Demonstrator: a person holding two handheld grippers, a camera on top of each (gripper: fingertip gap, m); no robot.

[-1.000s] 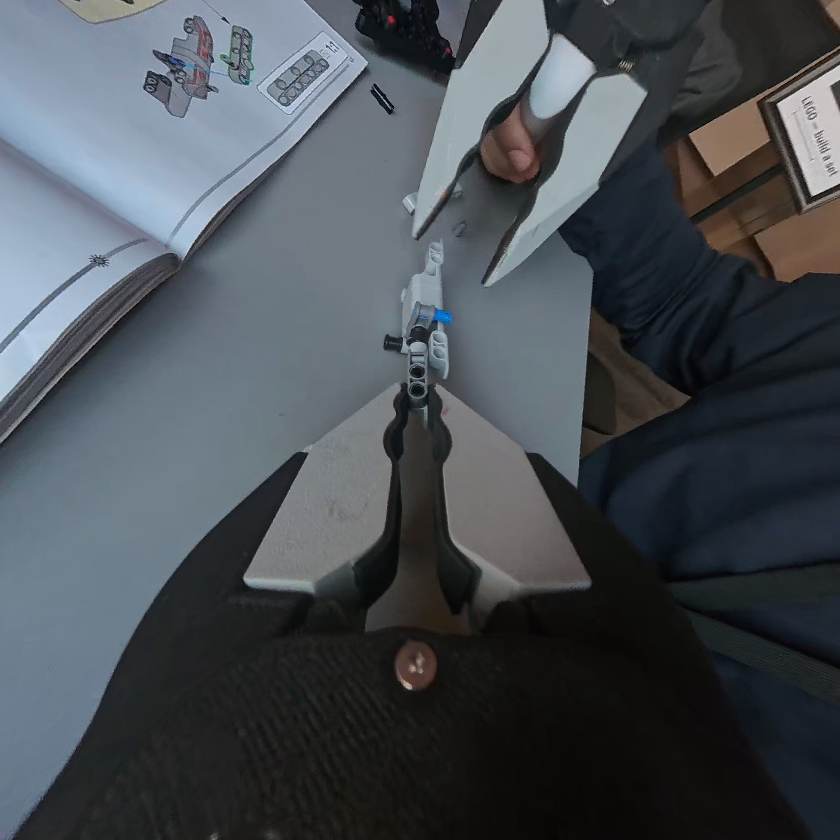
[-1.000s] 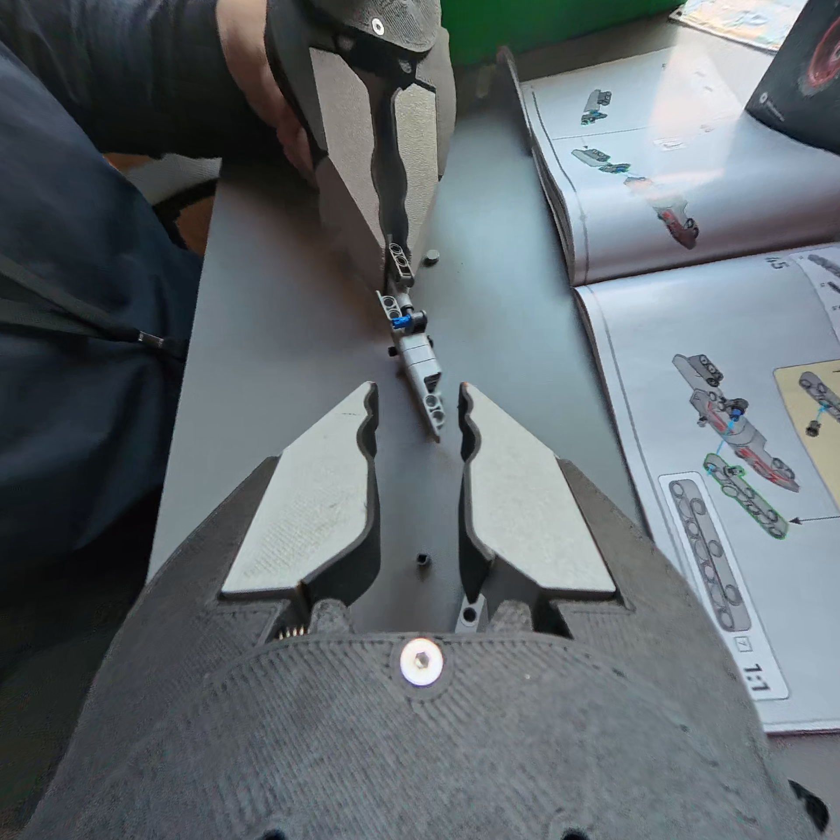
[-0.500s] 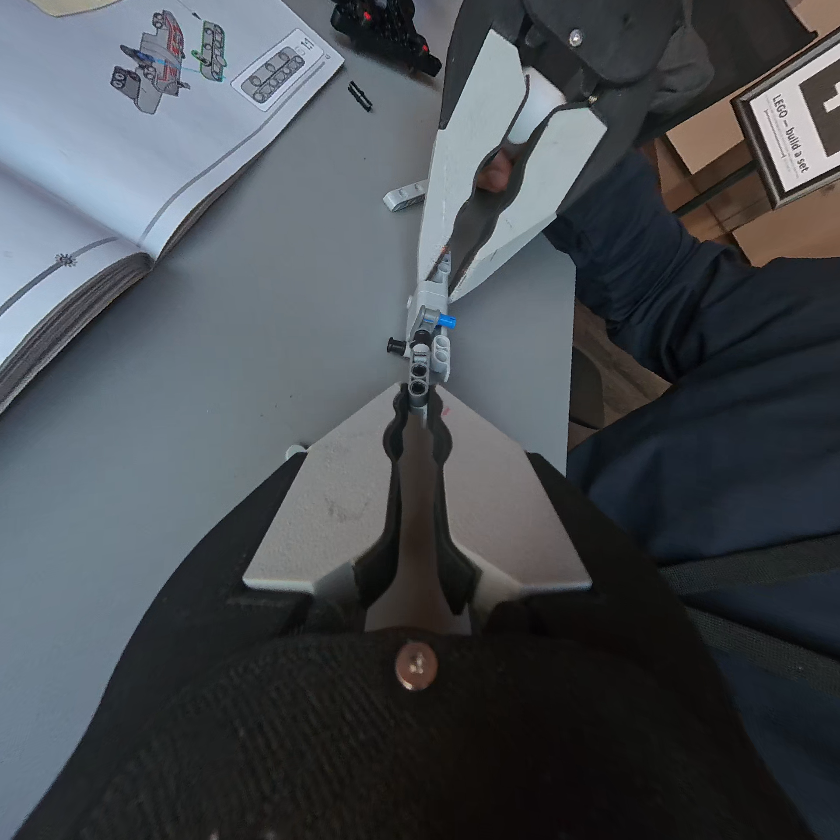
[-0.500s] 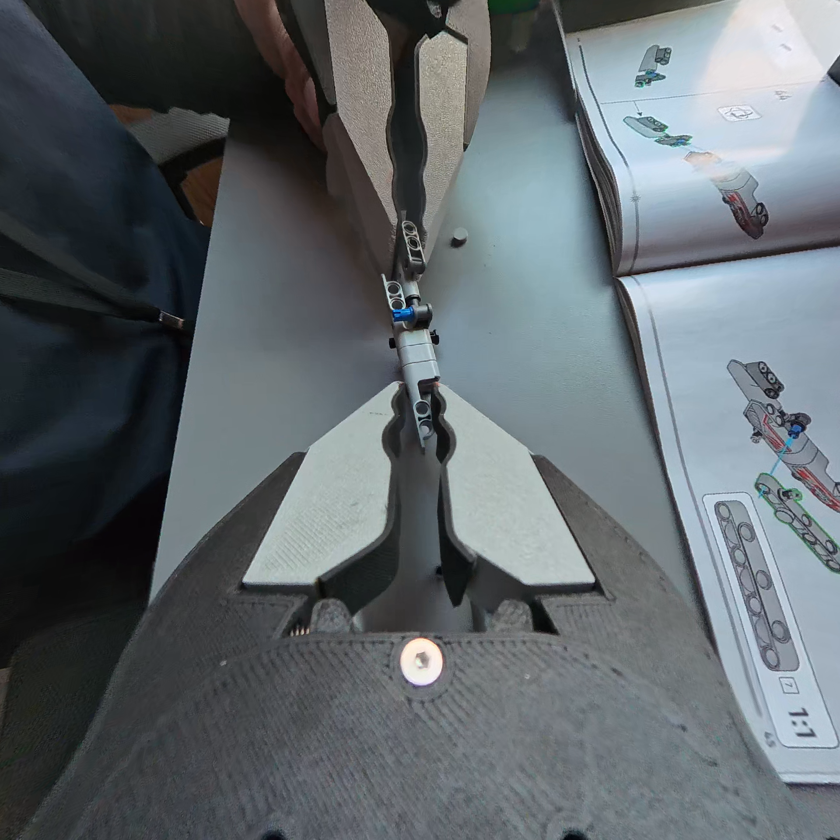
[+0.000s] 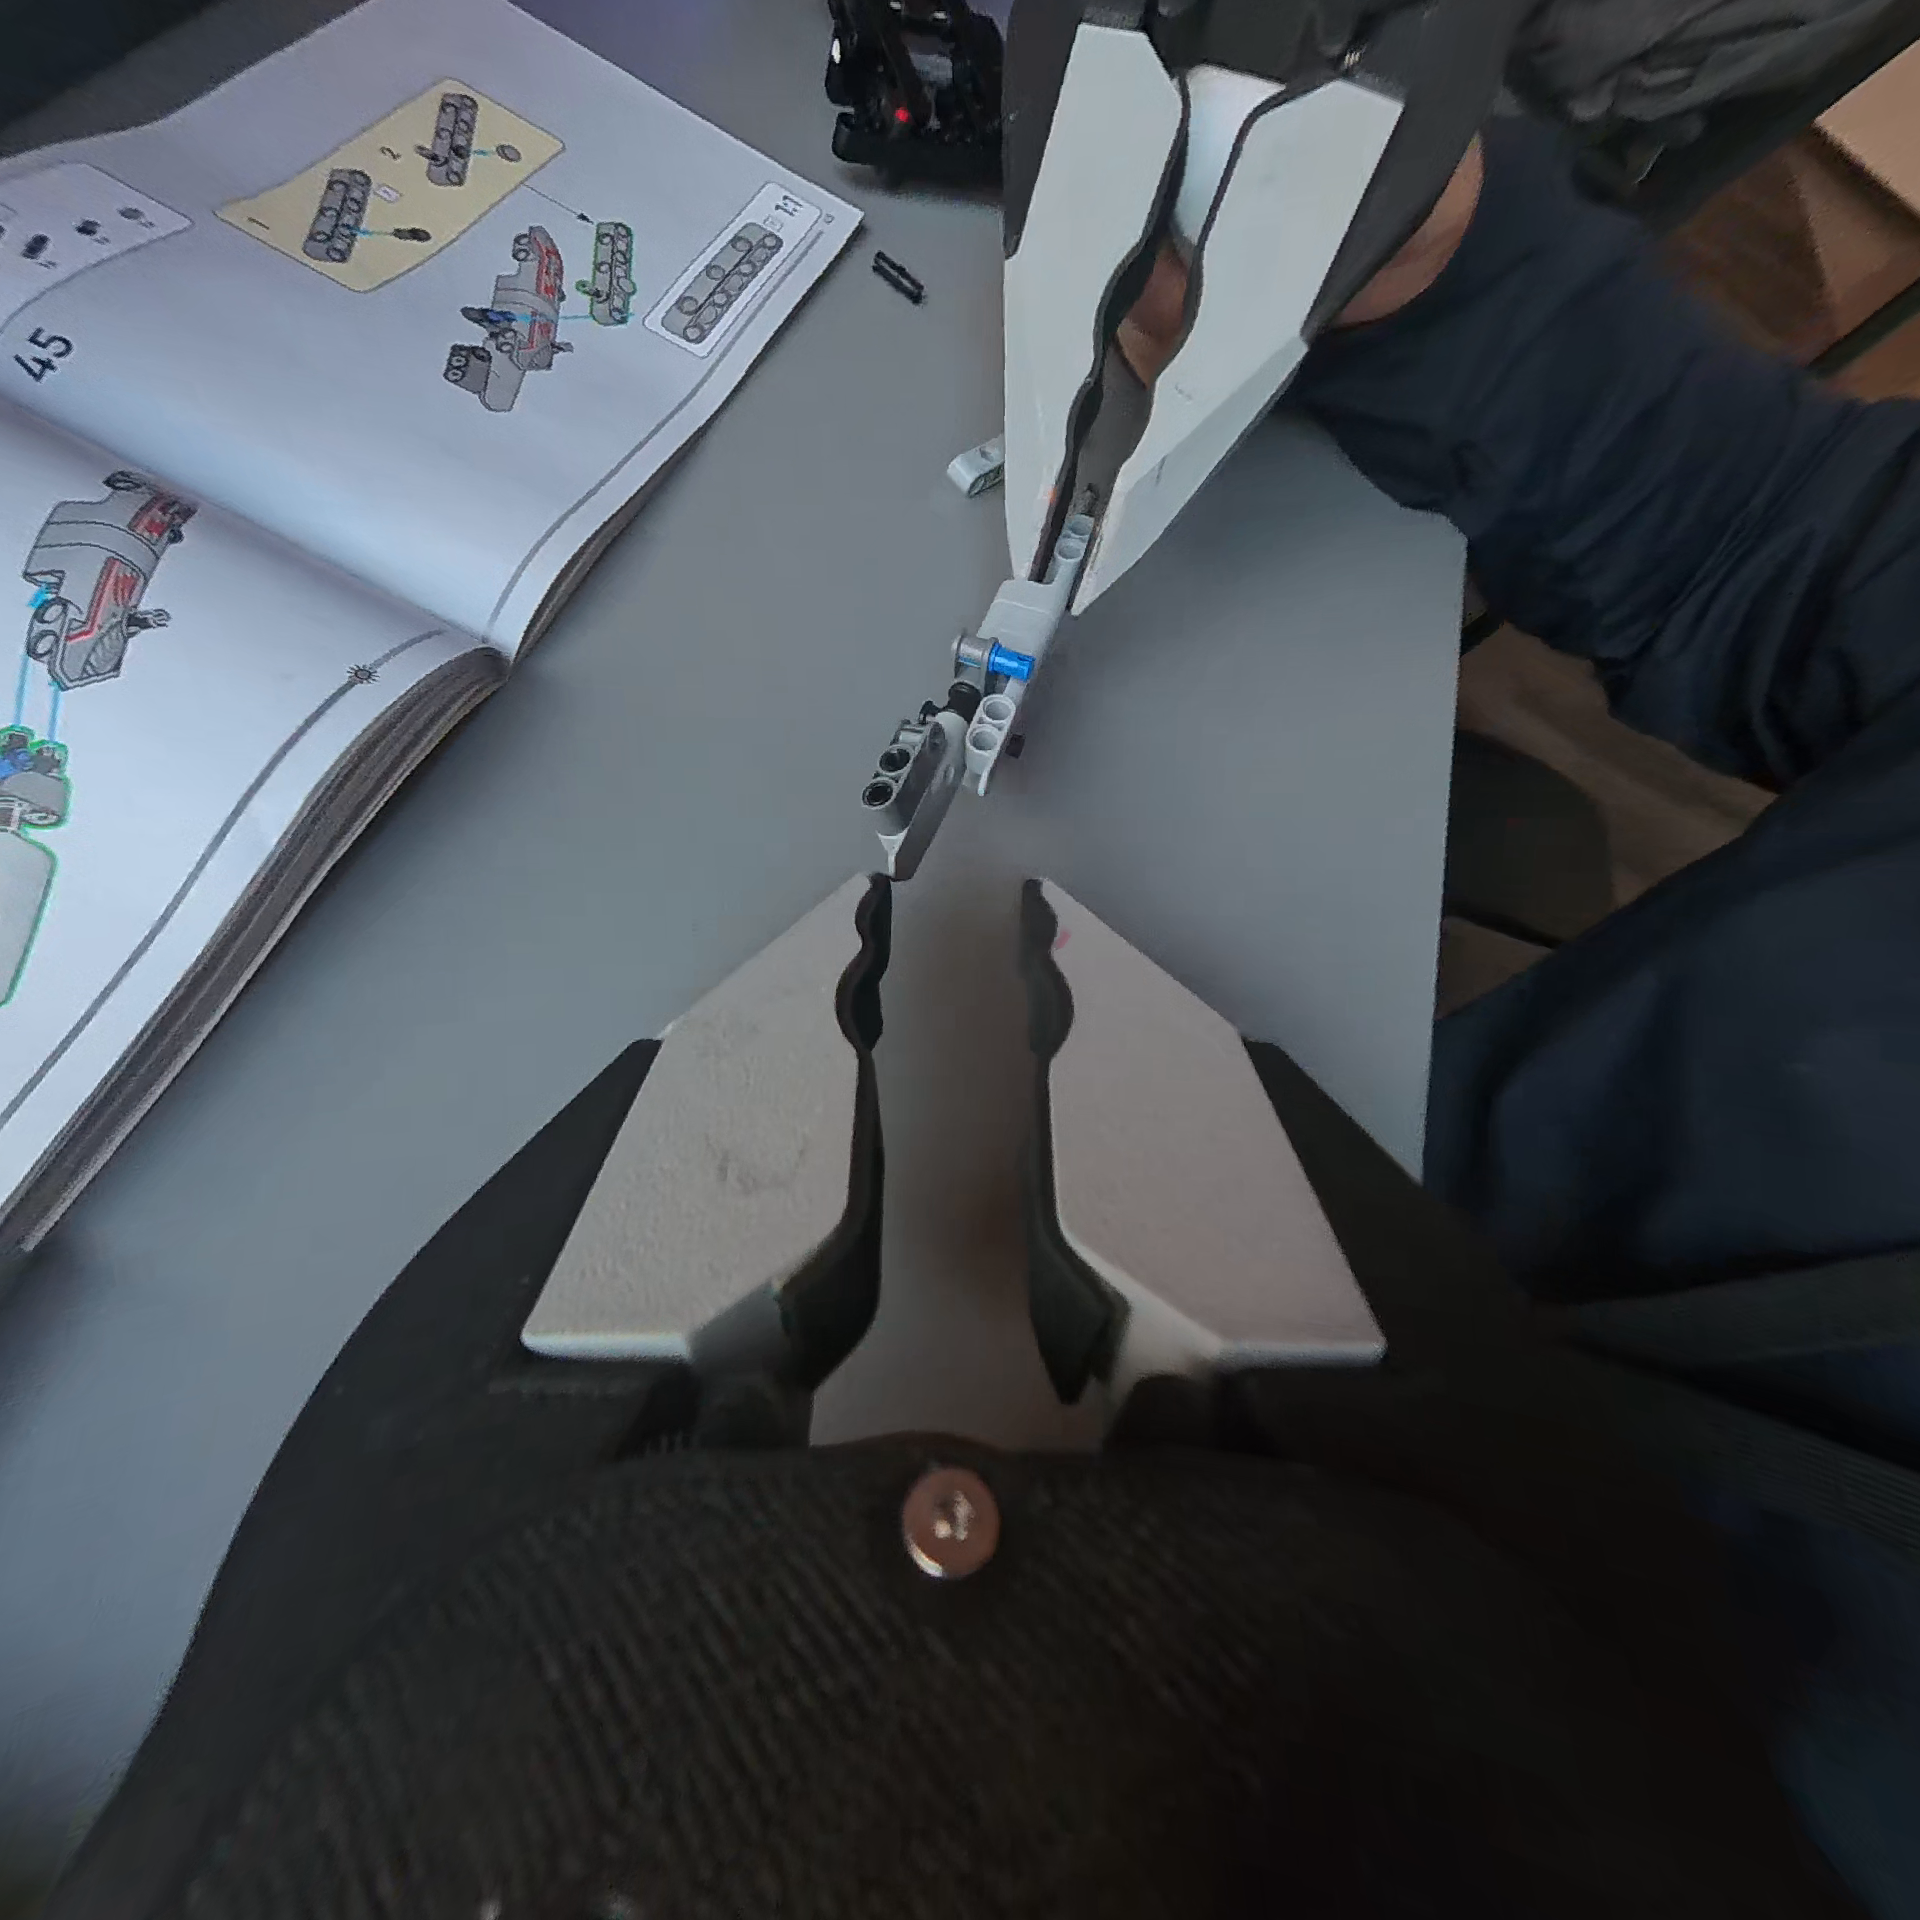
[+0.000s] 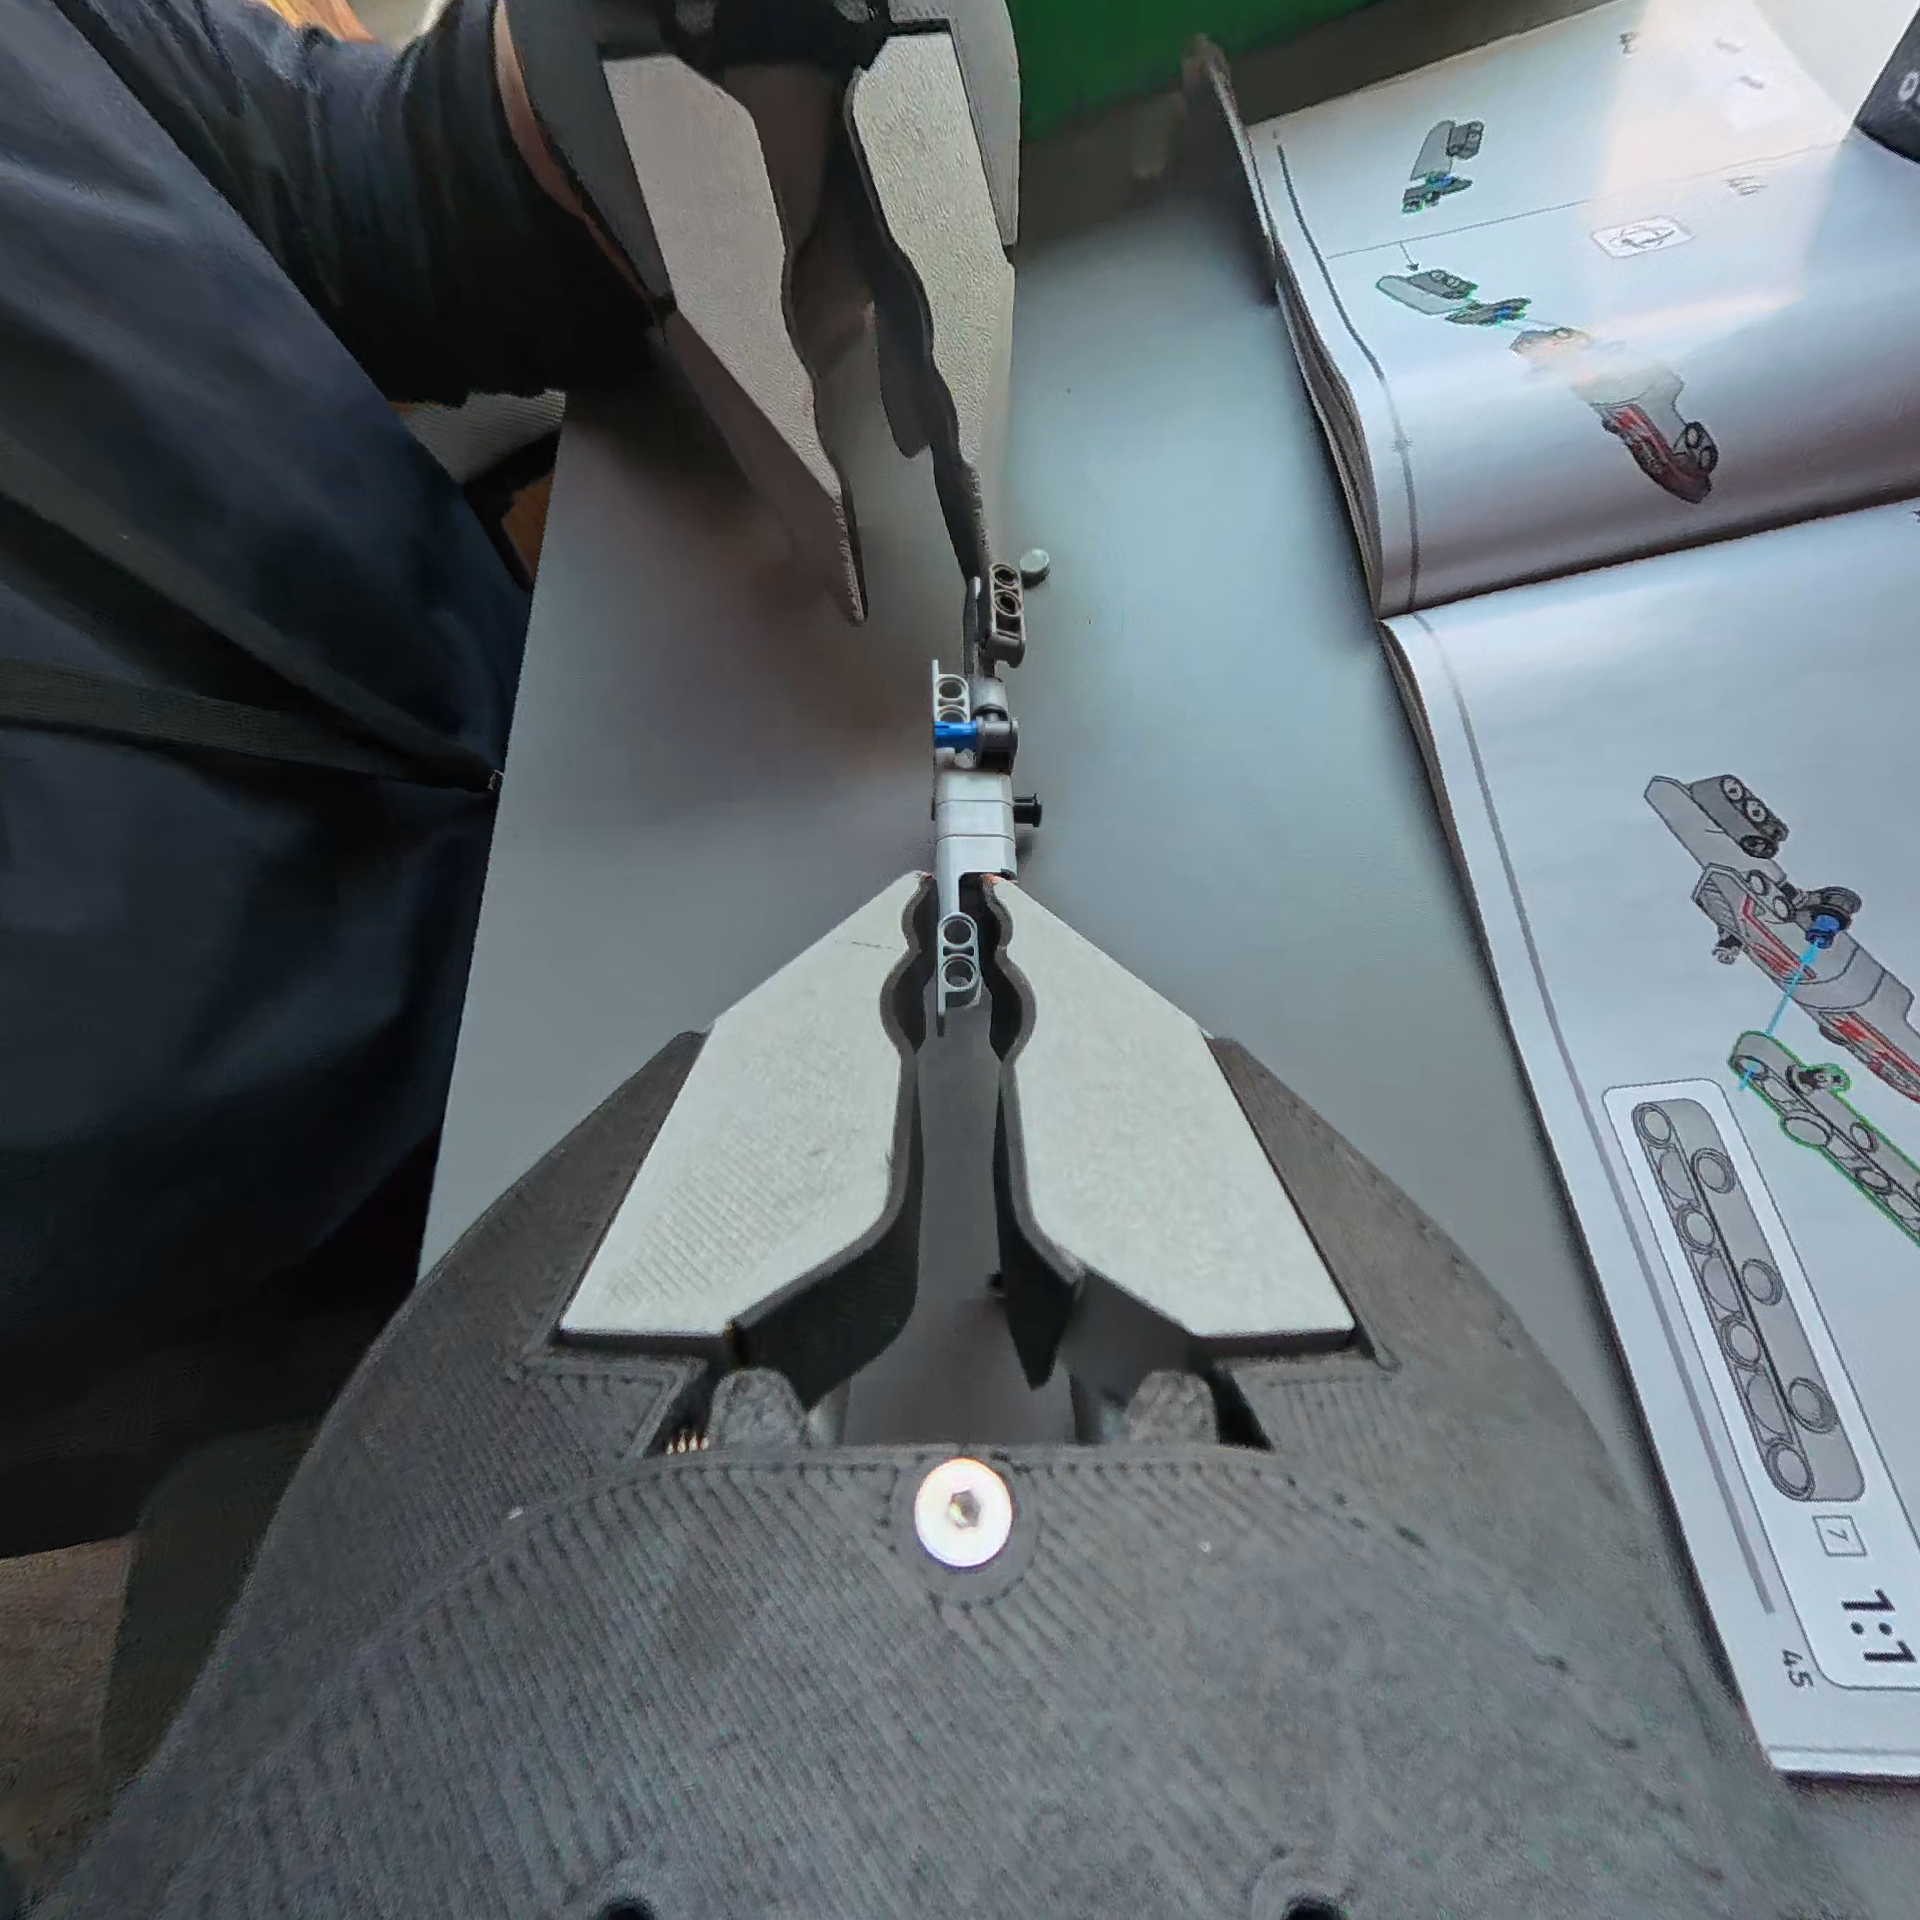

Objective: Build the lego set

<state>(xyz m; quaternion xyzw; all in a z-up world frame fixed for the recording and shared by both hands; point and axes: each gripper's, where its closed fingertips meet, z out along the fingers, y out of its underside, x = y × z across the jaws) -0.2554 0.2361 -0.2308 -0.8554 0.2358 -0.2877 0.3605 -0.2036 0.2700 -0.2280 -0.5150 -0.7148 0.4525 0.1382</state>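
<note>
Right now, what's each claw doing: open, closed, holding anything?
Left claw: open, holding nothing, its tips just short of the lego assembly.
Right claw: closed on the near end of that lego assembly.

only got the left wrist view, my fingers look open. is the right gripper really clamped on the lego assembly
Observer: Yes. In the right wrist view the right gripper is shut on the lego assembly. The assembly's light grey two-hole end sits pinched between the fingertips.
Operator: any loose parts hidden behind my gripper
Observer: One. A small round dark grey piece lies on the table next to the left gripper, by the assembly's dark end.
Operator: what's past that
Observer: A green surface at the table's far edge.
</note>
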